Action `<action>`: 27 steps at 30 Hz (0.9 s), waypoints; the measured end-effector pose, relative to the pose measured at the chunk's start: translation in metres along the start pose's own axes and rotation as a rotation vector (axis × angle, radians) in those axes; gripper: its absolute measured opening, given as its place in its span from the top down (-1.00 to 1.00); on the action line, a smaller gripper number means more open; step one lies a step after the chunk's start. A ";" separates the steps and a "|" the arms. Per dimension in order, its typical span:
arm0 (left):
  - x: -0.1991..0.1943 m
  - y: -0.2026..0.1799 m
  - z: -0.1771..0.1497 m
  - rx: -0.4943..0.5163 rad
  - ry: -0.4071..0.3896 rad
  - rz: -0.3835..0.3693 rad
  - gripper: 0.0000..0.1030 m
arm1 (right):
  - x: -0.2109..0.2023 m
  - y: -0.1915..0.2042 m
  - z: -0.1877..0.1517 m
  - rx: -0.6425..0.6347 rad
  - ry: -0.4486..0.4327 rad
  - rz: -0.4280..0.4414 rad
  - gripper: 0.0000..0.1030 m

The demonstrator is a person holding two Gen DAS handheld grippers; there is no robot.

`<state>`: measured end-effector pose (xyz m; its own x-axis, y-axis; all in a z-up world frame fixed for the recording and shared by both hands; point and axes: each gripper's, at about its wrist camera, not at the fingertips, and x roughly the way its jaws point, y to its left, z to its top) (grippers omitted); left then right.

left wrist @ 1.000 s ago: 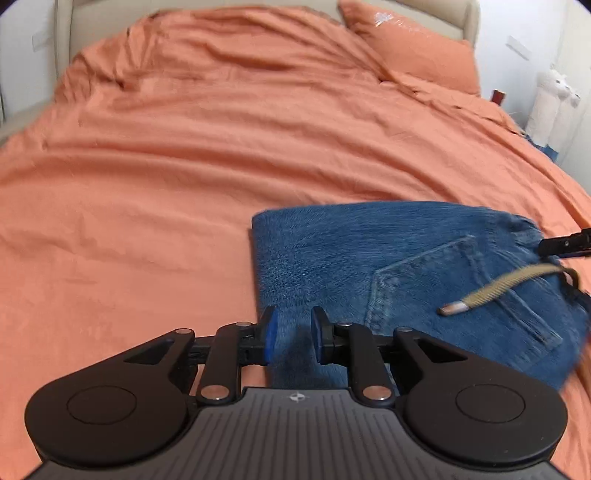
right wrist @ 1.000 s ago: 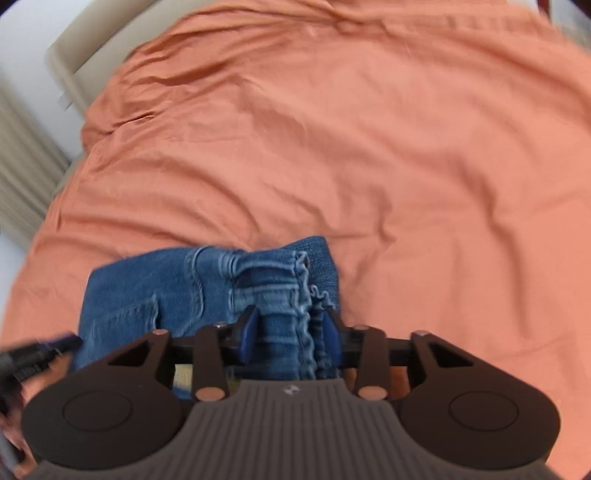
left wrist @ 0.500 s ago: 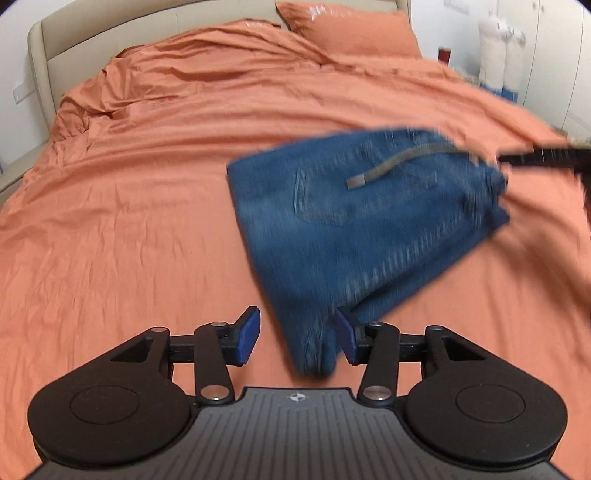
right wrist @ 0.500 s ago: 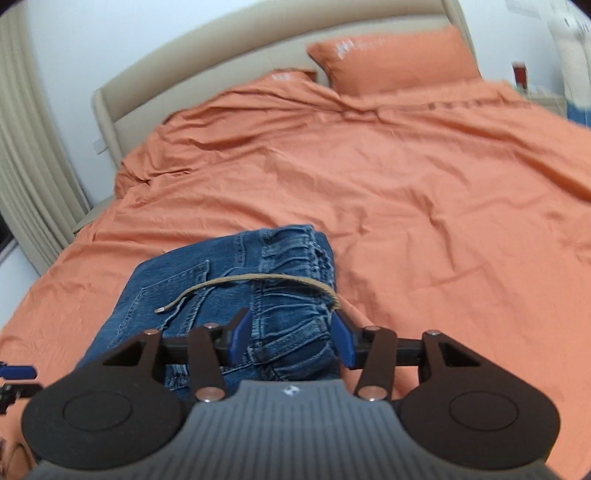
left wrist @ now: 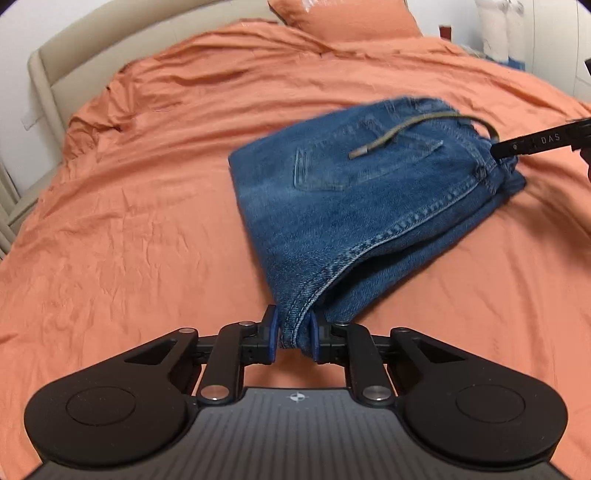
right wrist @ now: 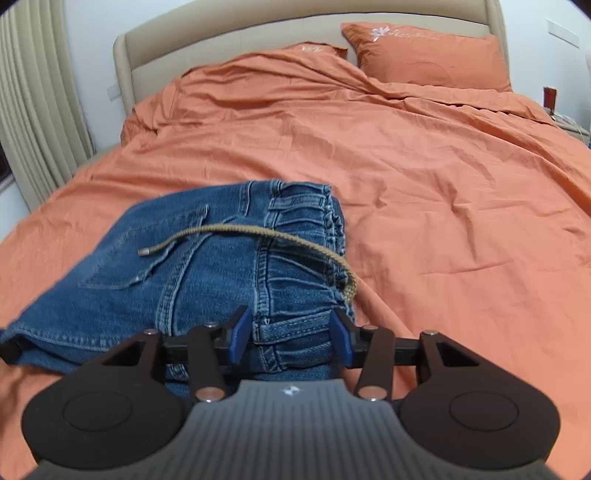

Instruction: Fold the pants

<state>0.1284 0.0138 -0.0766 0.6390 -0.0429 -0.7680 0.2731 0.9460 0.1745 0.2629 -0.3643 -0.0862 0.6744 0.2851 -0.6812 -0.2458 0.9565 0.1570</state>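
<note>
Folded blue denim pants (left wrist: 351,206) lie on the orange bed sheet (left wrist: 129,221), back pocket up, with a tan drawstring cord (left wrist: 402,129) across them. My left gripper (left wrist: 293,334) has its jaws closing, and its blue pads press on the near folded corner of the pants. In the right wrist view the pants (right wrist: 207,280) fill the lower left. My right gripper (right wrist: 290,332) holds the thick gathered waistband between its pads. One black finger of that right gripper (left wrist: 535,142) shows at the waistband in the left wrist view. The cord (right wrist: 258,232) arcs over the waistband.
Orange pillows (right wrist: 424,55) lean against a beige headboard (right wrist: 221,33) at the far end of the bed. Beige curtains (right wrist: 33,110) hang on the left. White items (left wrist: 498,26) stand beside the bed at the far right.
The pants have swung round and shifted across the bed. My left gripper opened wide, then closed on the near corner. The right gripper stayed around the waistband with its jaws a little wider.
</note>
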 end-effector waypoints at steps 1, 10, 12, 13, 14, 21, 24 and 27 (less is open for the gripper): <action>0.006 0.001 -0.003 -0.004 0.017 -0.004 0.65 | 0.004 0.001 -0.002 -0.014 0.023 -0.007 0.14; 0.035 0.016 -0.027 -0.136 0.086 -0.064 0.68 | 0.029 -0.001 -0.031 -0.062 0.105 -0.051 -0.11; 0.034 0.017 -0.025 -0.143 0.096 -0.073 0.69 | 0.032 -0.016 -0.030 0.028 0.122 -0.010 -0.12; 0.034 0.017 -0.025 -0.149 0.104 -0.077 0.69 | 0.032 -0.019 -0.029 0.039 0.125 -0.002 -0.12; 0.033 0.018 -0.025 -0.157 0.112 -0.081 0.69 | 0.032 -0.018 -0.029 0.033 0.124 -0.003 -0.12; 0.021 0.017 -0.030 -0.151 0.152 -0.062 0.69 | 0.019 -0.006 -0.033 0.003 0.138 -0.050 -0.13; 0.012 0.020 -0.030 -0.149 0.158 -0.060 0.68 | 0.008 0.001 -0.040 -0.045 0.163 -0.084 -0.13; 0.004 0.022 -0.030 -0.127 0.155 -0.052 0.68 | -0.008 0.002 -0.044 -0.034 0.170 -0.067 -0.13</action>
<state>0.1156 0.0444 -0.0945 0.5057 -0.0519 -0.8611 0.2035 0.9772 0.0606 0.2264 -0.3679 -0.1114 0.5636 0.2031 -0.8007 -0.2292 0.9697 0.0846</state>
